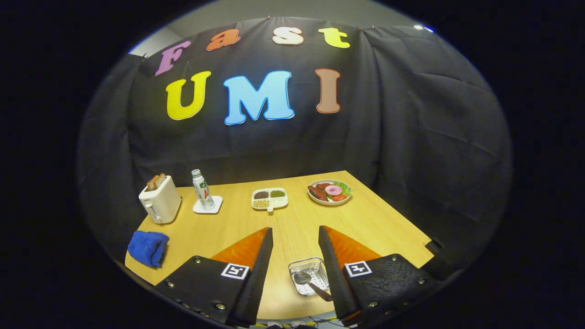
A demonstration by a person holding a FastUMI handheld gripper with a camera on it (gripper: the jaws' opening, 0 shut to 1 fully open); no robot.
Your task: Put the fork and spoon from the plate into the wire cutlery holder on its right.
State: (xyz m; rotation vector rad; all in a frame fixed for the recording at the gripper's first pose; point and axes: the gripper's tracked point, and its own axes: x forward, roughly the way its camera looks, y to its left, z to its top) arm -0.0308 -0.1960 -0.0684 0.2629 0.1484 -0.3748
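Note:
My gripper (pixel 296 228) hangs above the near part of the wooden table (pixel 292 219), its two fingers wide apart with nothing between them. Below the gap, close to the right finger, stands the small wire cutlery holder (pixel 315 262). A spoon (pixel 303 277) lies in it, bowl inside the basket and handle slanting out towards the base of the right finger. The fingers hide the table on either side of the holder.
Along the back of the table stand a white toaster (pixel 160 203) with toast, a water bottle (pixel 202 189) on a white coaster, a divided dish (pixel 269 199) of beans and a plate of food (pixel 330 192). A blue cloth (pixel 147 248) lies at the near left corner.

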